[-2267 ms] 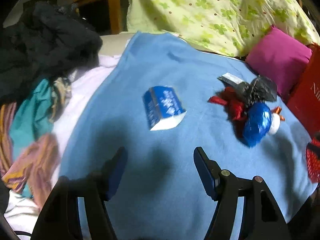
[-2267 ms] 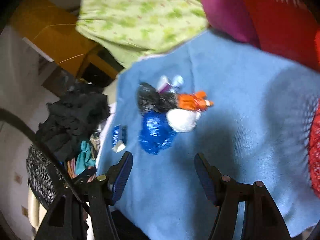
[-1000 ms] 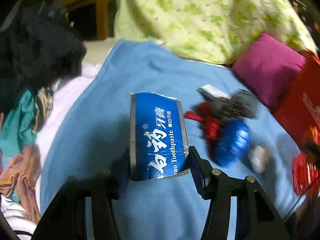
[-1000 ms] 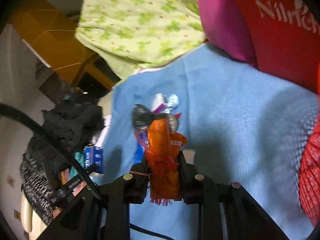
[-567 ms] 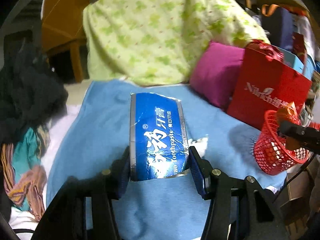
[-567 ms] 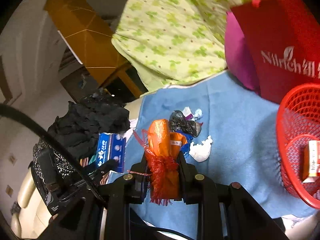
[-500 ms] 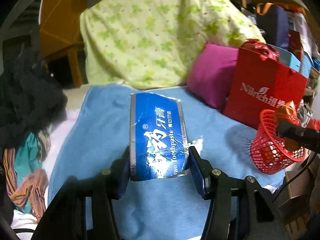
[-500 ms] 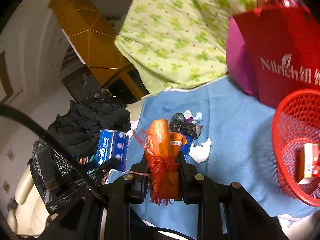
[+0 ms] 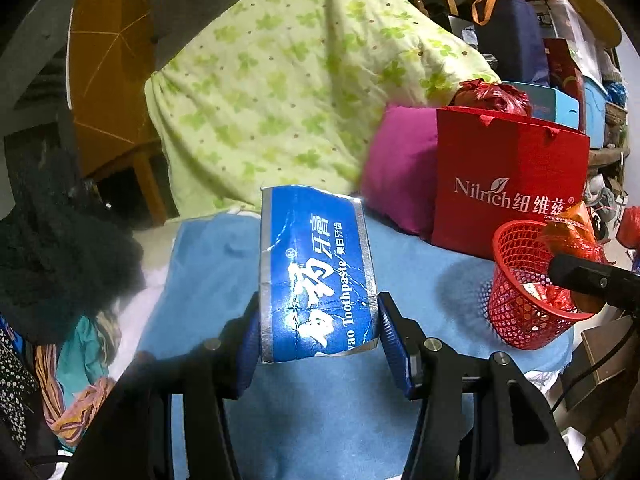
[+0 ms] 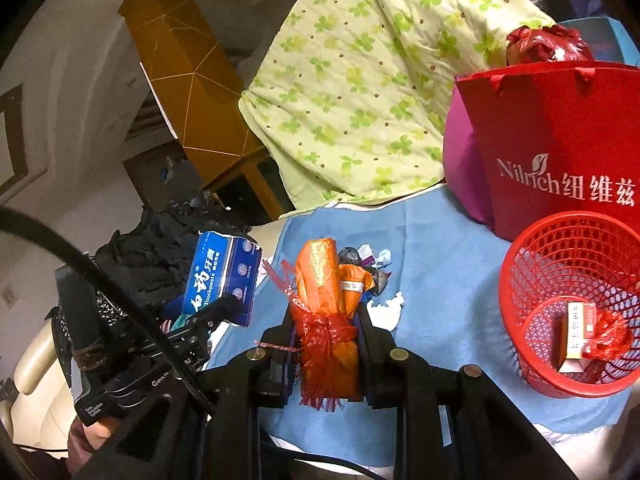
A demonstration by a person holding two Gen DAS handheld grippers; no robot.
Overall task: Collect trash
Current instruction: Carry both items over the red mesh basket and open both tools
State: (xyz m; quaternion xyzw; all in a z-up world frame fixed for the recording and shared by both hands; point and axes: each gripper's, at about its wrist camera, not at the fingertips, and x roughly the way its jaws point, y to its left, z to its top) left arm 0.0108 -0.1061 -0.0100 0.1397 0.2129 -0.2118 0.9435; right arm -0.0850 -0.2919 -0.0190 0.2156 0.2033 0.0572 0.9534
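Note:
My left gripper (image 9: 318, 336) is shut on a torn blue toothpaste box (image 9: 314, 272), held upright above the blue blanket (image 9: 208, 264). My right gripper (image 10: 326, 320) is shut on an orange wrapper bundle tied with red netting (image 10: 326, 300). The red mesh basket (image 10: 572, 240) stands at the right on the blanket, with a small carton and a red scrap inside. In the left wrist view the basket (image 9: 516, 304) is at the right, with the right gripper's orange bundle (image 9: 568, 232) over it. A black bag, small wrappers and a white crumpled tissue (image 10: 384, 308) lie behind the orange bundle.
A red paper bag (image 10: 560, 140) and a magenta cushion (image 9: 400, 164) stand behind the basket. A green patterned quilt (image 9: 288, 80) rises at the back. Dark clothes (image 9: 52, 248) pile at the left, and the blanket's edge drops off at the front right.
Both grippers closed on their items and lifted off the blanket. The views swung right and up, bringing the red basket and red bag into sight.

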